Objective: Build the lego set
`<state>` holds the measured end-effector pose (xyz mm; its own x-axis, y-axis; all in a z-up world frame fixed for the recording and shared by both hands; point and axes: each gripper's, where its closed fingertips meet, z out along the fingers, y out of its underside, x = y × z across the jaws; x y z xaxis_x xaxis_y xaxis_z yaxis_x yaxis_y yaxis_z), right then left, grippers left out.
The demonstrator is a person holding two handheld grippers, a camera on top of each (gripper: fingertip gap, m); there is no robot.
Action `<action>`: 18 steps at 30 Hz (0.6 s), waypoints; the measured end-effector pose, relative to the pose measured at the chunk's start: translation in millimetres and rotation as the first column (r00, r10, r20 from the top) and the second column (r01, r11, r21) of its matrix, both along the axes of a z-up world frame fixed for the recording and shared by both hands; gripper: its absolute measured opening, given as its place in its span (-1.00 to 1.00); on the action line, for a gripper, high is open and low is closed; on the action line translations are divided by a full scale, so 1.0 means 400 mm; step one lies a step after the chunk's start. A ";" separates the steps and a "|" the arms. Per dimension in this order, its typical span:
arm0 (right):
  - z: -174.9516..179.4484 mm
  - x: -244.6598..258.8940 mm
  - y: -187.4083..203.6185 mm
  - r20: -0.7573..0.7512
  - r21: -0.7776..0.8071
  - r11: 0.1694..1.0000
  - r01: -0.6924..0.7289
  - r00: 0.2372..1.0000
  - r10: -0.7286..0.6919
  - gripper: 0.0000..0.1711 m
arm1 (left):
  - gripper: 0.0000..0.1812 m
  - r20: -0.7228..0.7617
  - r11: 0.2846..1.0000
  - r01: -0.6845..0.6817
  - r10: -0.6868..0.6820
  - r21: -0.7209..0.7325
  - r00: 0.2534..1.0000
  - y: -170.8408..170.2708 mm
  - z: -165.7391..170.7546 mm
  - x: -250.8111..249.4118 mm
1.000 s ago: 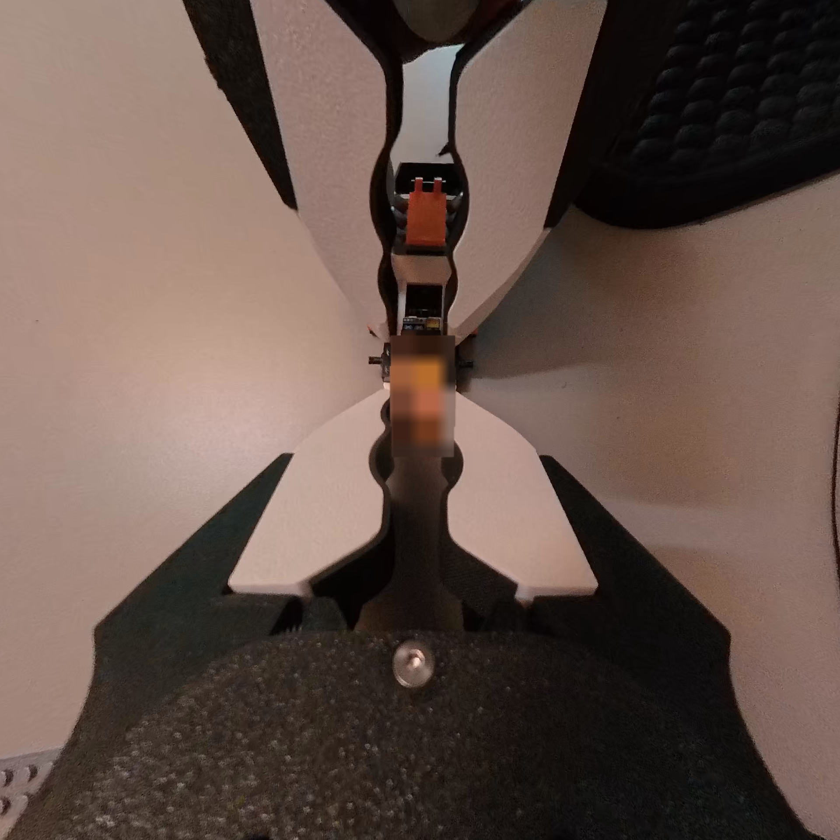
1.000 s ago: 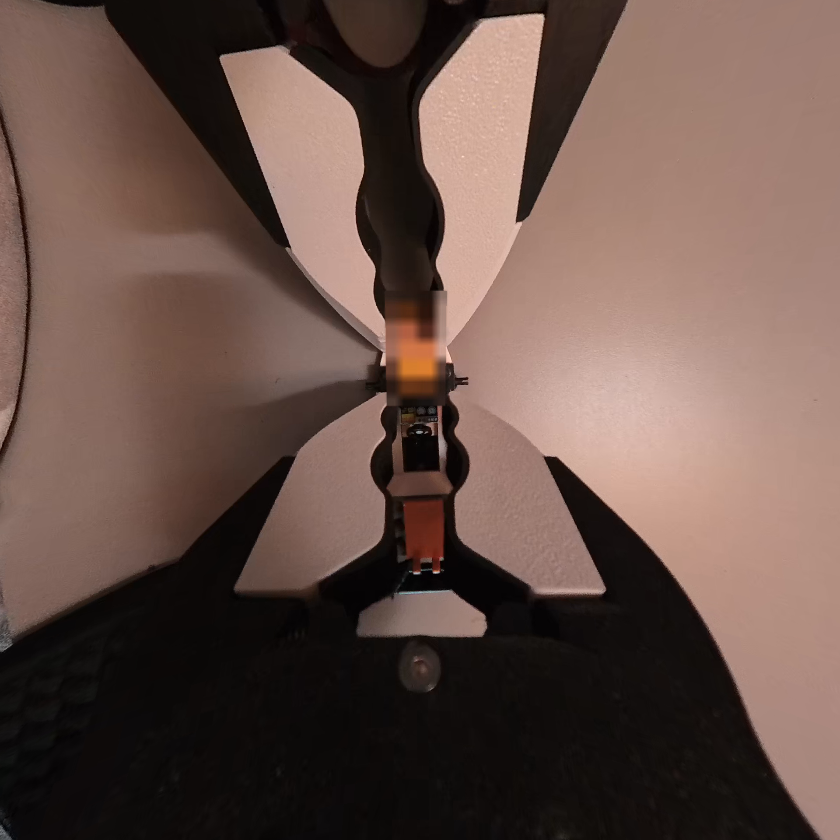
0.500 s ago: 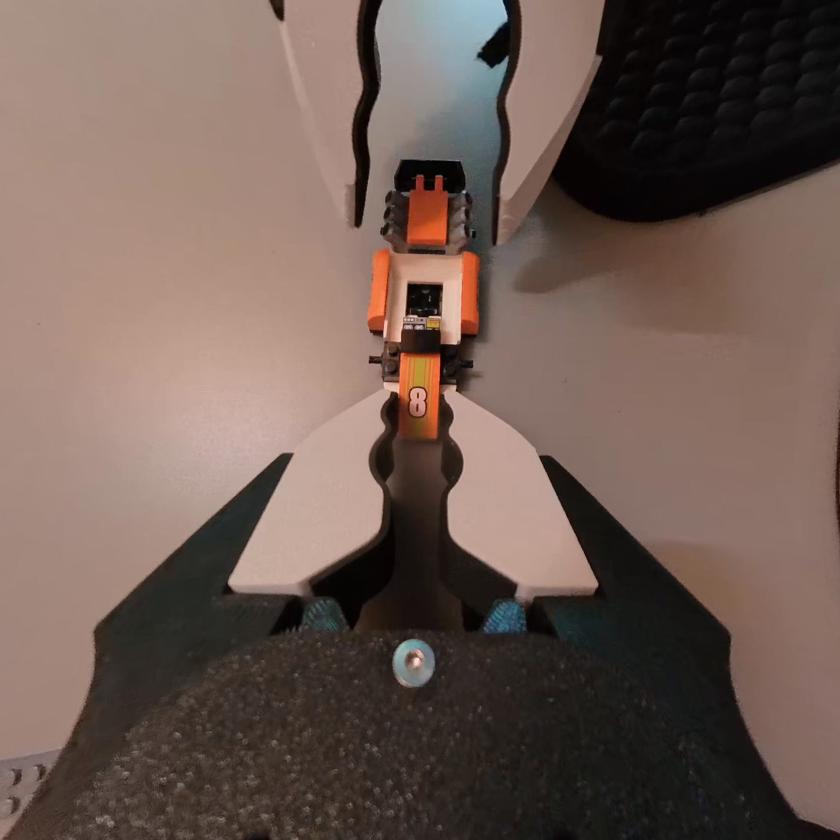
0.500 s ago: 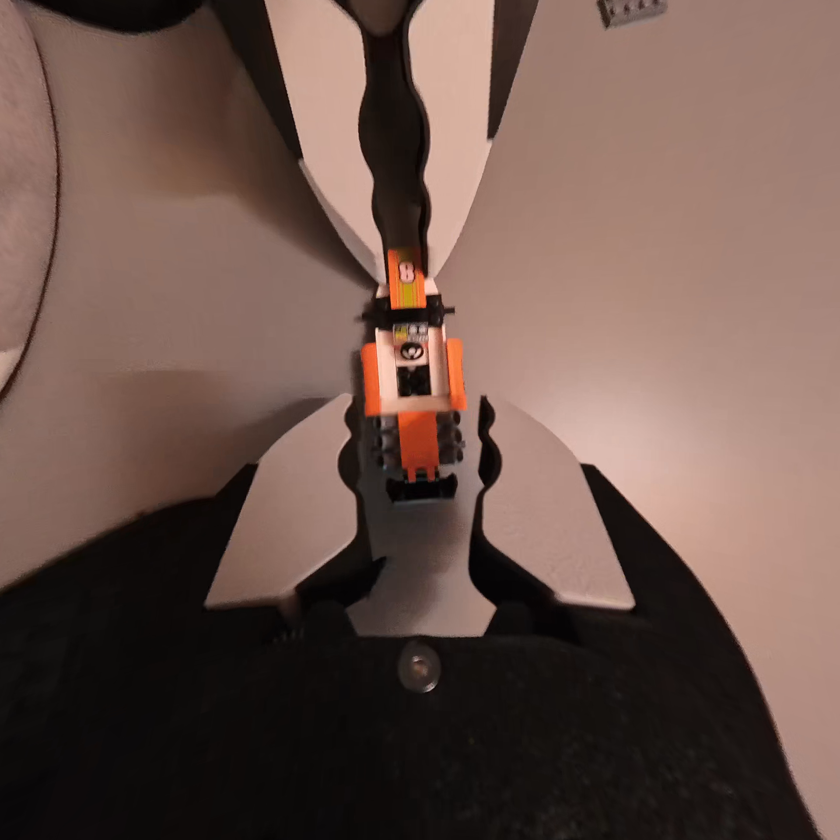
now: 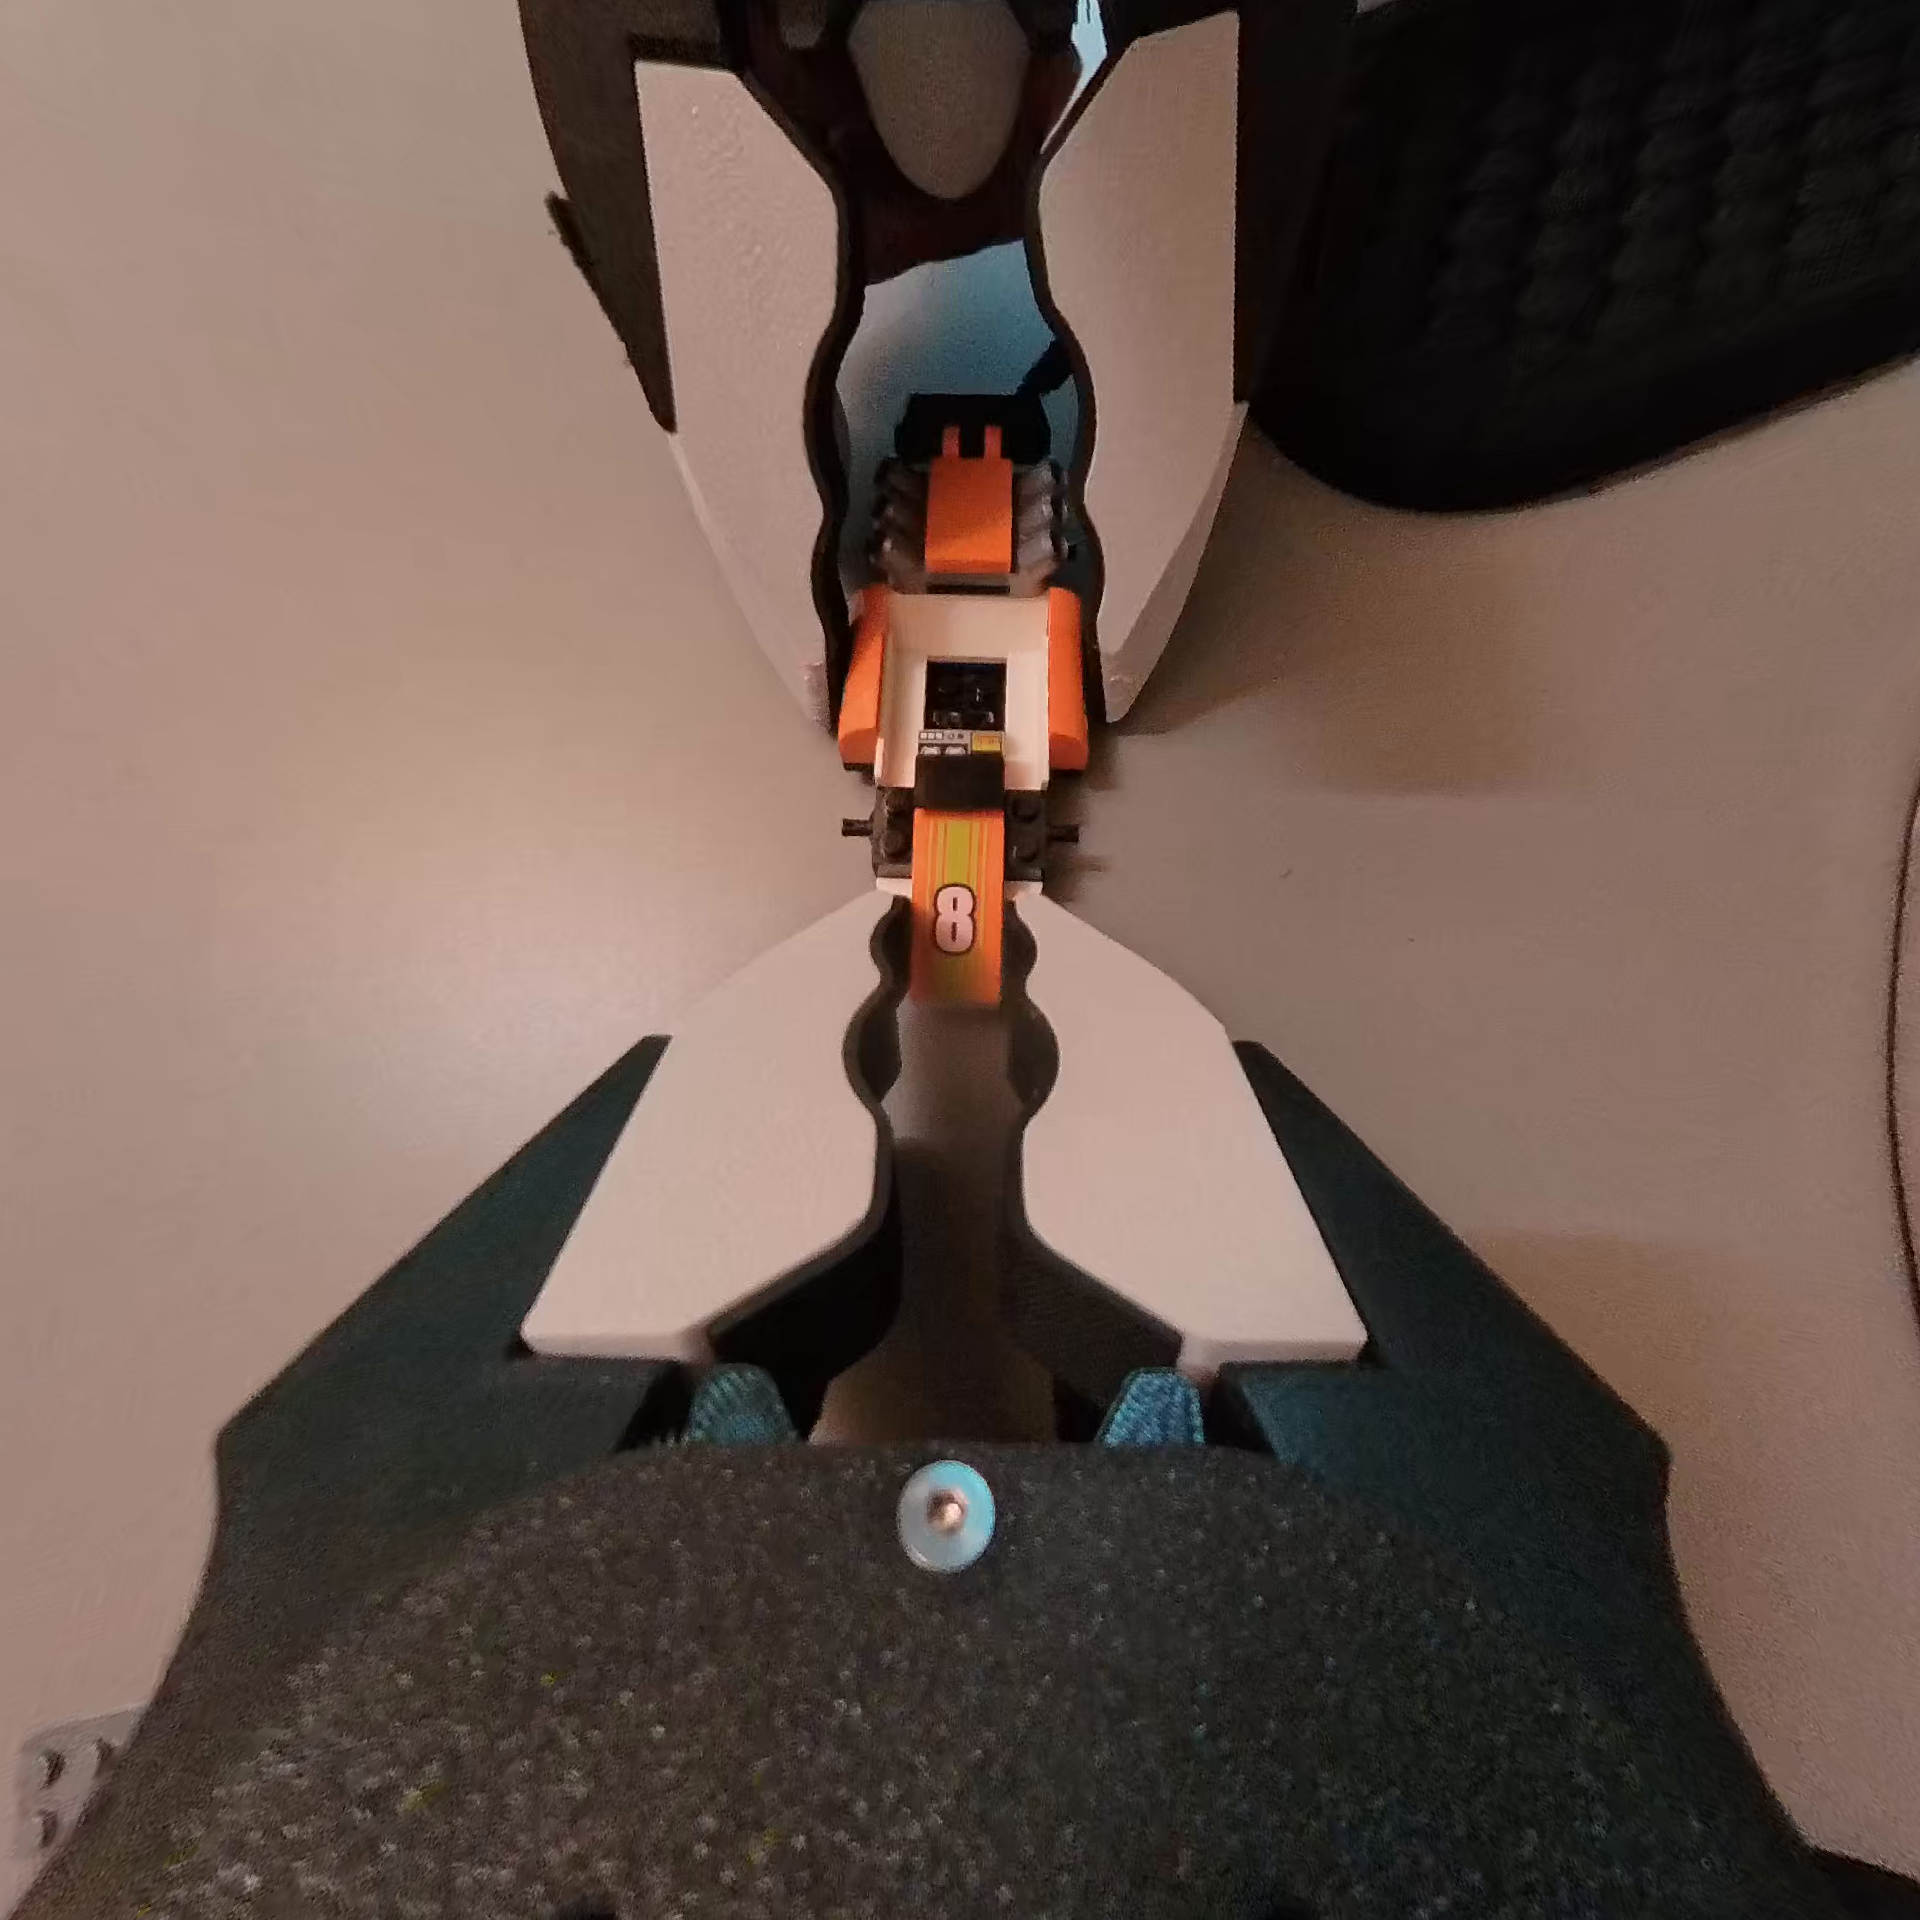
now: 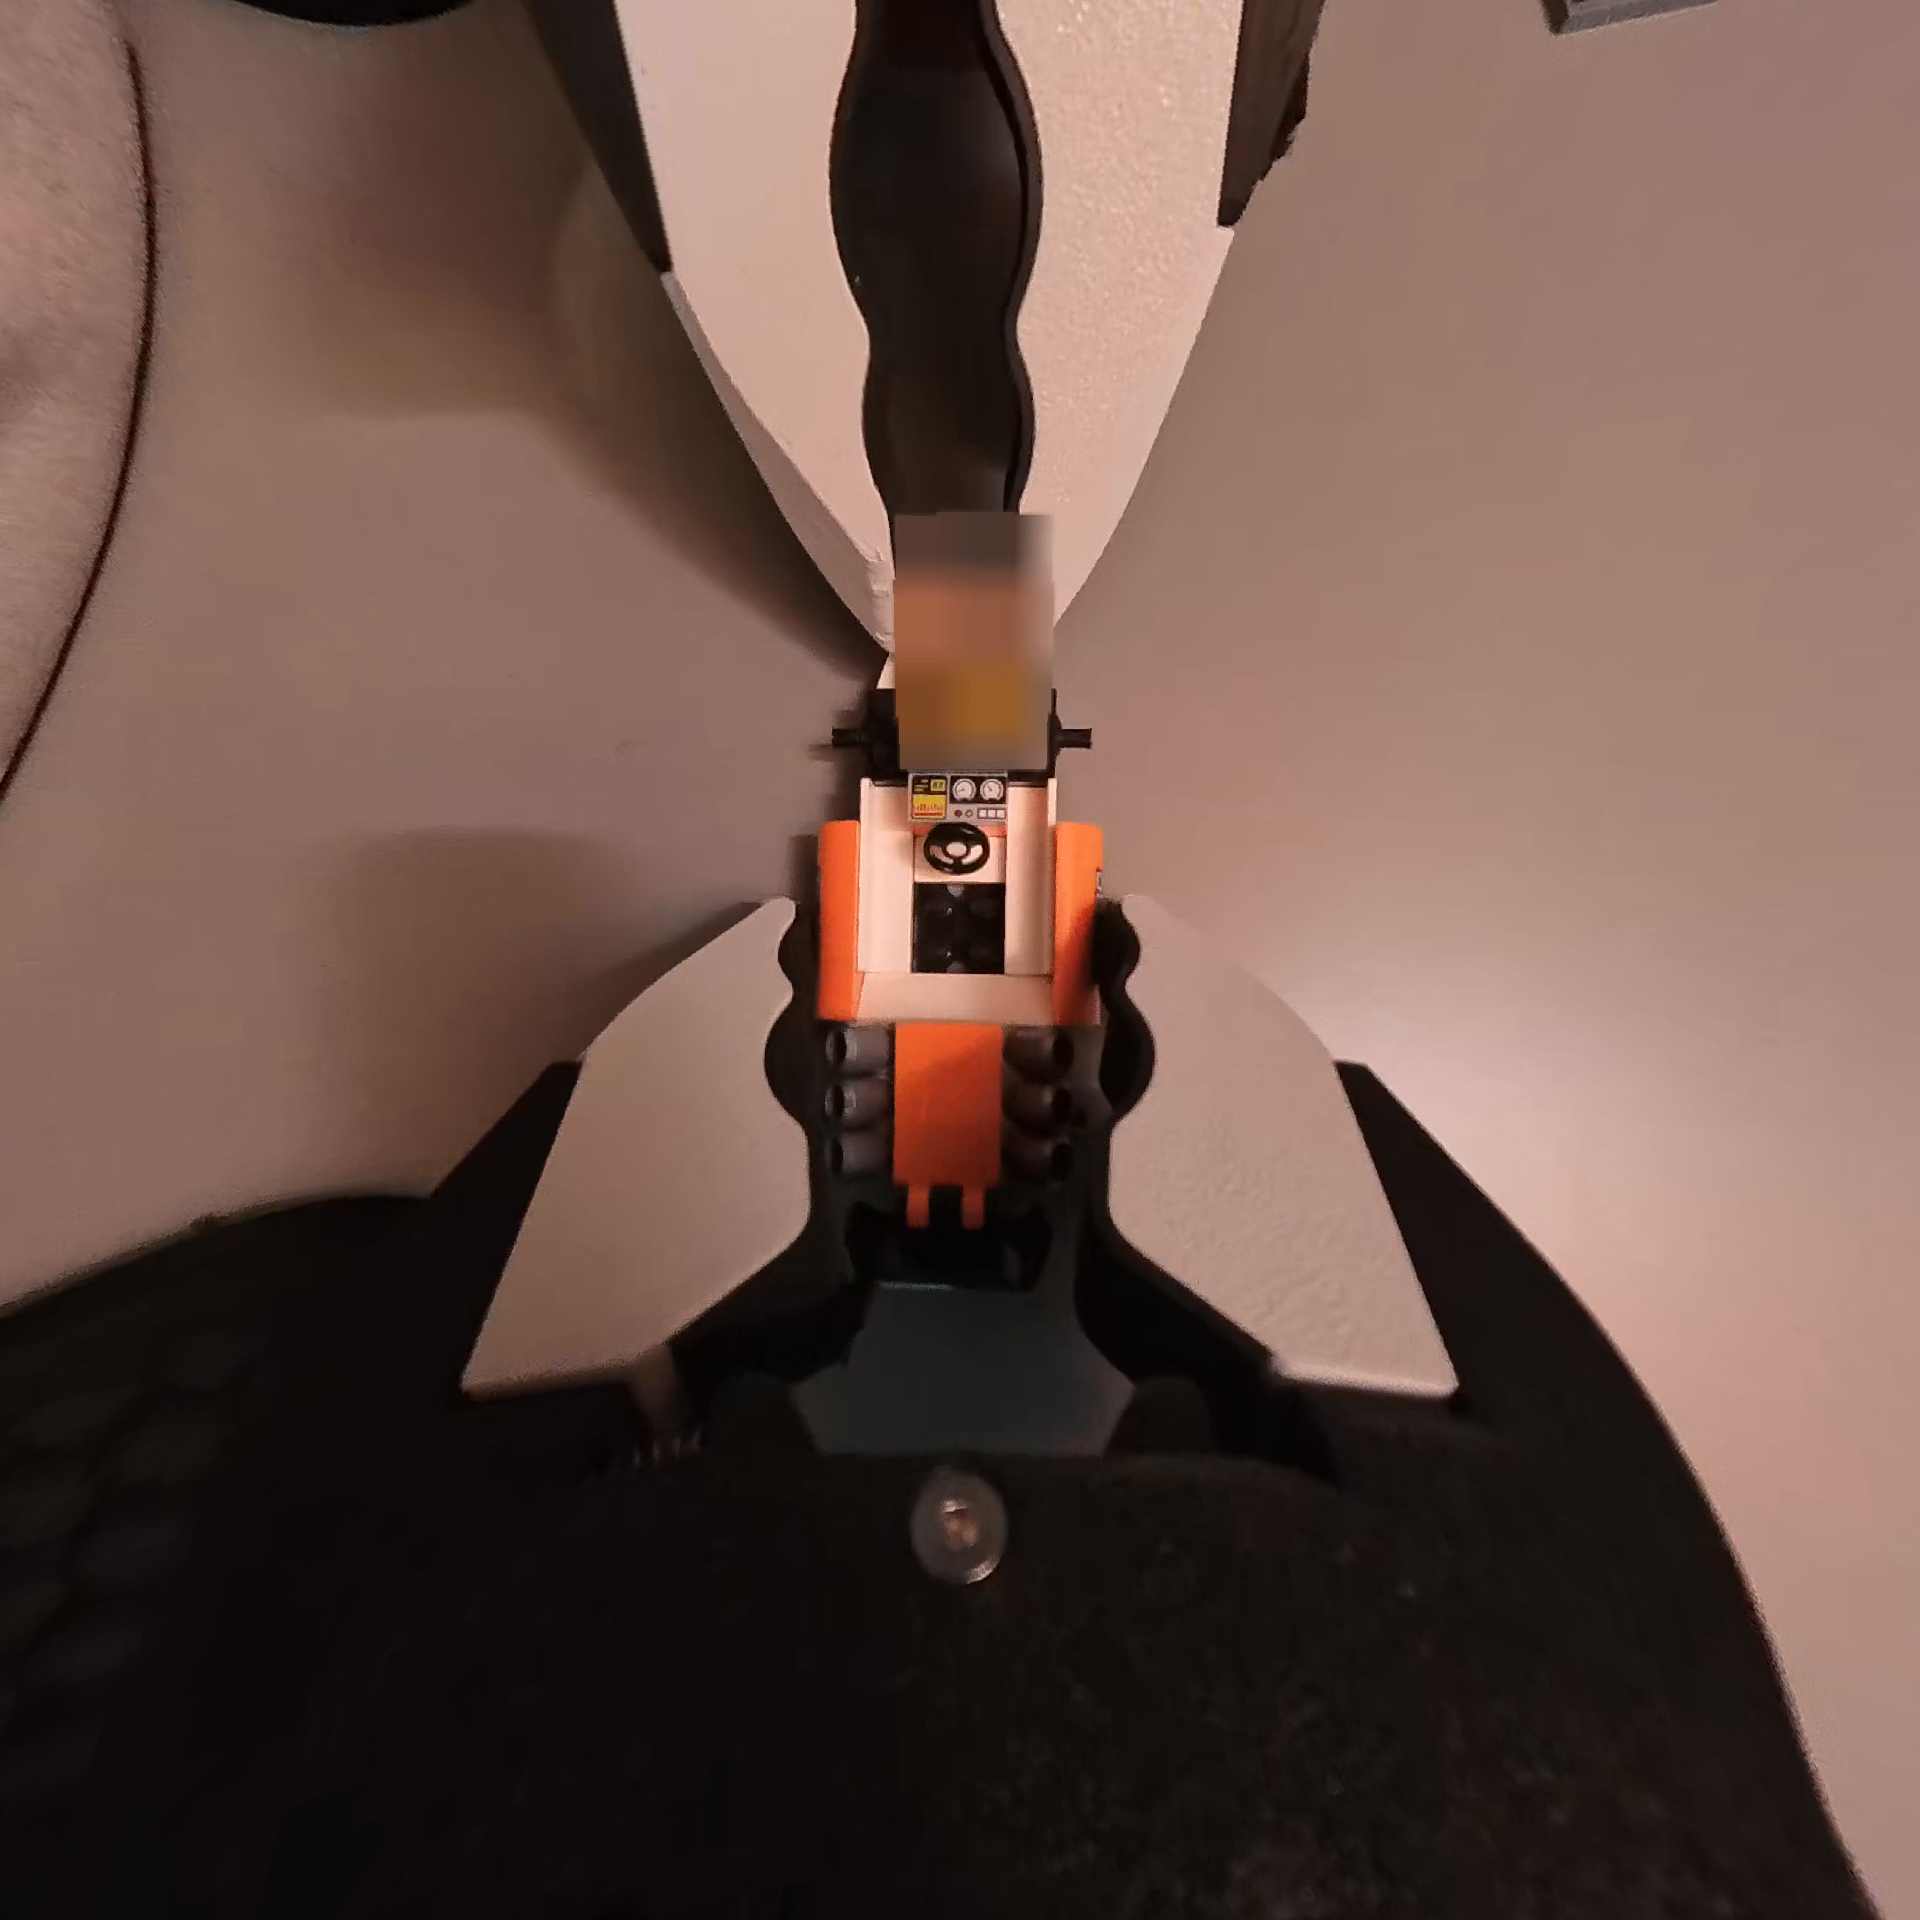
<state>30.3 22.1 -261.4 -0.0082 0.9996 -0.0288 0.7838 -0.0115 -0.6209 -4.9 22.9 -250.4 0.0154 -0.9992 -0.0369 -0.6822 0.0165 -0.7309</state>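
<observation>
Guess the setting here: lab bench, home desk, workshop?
Likely a plain tabletop set up for toy building; I cannot tell home or lab. Signs: a bare beige table, a half-built orange and white lego car, and a loose grey lego plate at the far edge.

Dim, warm indoor light tints the plain cream desk [image 5: 312,727] pinkish-beige in both wrist views. Soft shadows fall beside the small orange, white and black brick car [image 5: 961,717]. Wide-angle distortion bends shapes near the edges. The right wrist view is softer, with motion blur, and the black textured foreground is out of focus.
</observation>
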 end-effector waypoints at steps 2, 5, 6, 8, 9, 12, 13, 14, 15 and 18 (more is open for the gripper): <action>0.000 -0.003 0.003 -0.012 0.012 1.000 0.000 1.000 0.000 -0.39 | -0.82 -0.008 1.000 0.001 -0.001 -0.003 1.000 0.003 -0.005 -0.004; 0.002 -0.005 0.000 -0.024 0.003 1.000 0.004 1.000 -0.004 -0.39 | -0.80 0.025 0.996 -0.003 0.006 -0.090 1.000 -0.004 -0.001 -0.005; 0.005 -0.007 0.000 -0.036 0.003 1.000 0.009 0.999 -0.009 -0.39 | -0.78 0.039 0.992 -0.008 0.013 -0.127 0.999 -0.004 0.002 -0.007; 0.015 -0.009 0.000 -0.065 0.006 1.000 0.014 0.998 -0.013 -0.39 | -0.71 0.079 0.978 -0.018 0.035 -0.209 0.996 -0.001 0.016 -0.008; 0.022 -0.012 0.001 -0.085 0.013 1.000 0.018 0.996 -0.017 -0.39 | -0.67 0.102 0.965 -0.025 0.053 -0.259 0.993 0.001 0.025 -0.008; 0.039 -0.020 0.007 -0.126 0.053 0.998 0.045 0.991 -0.038 -0.39 | -0.59 0.170 0.903 -0.049 0.134 -0.427 0.976 0.010 0.060 -0.004; 0.044 -0.025 0.010 -0.144 0.068 0.996 0.061 0.988 -0.050 -0.40 | -0.58 0.182 0.875 -0.061 0.167 -0.480 0.969 0.014 0.070 -0.002; 0.048 -0.029 0.012 -0.163 0.080 0.994 0.078 0.985 -0.064 -0.39 | -0.58 0.176 0.847 -0.084 0.205 -0.525 0.963 0.021 0.072 -0.003; 0.052 -0.033 0.013 -0.182 0.095 0.991 0.092 0.981 -0.074 -0.39 | -0.56 0.168 0.816 -0.098 0.232 -0.569 0.958 0.023 0.073 -0.003; 0.065 -0.045 0.015 -0.237 0.151 0.980 0.127 0.967 -0.089 -0.39 | -0.57 0.194 0.676 -0.068 0.304 -0.733 0.933 0.011 0.098 0.008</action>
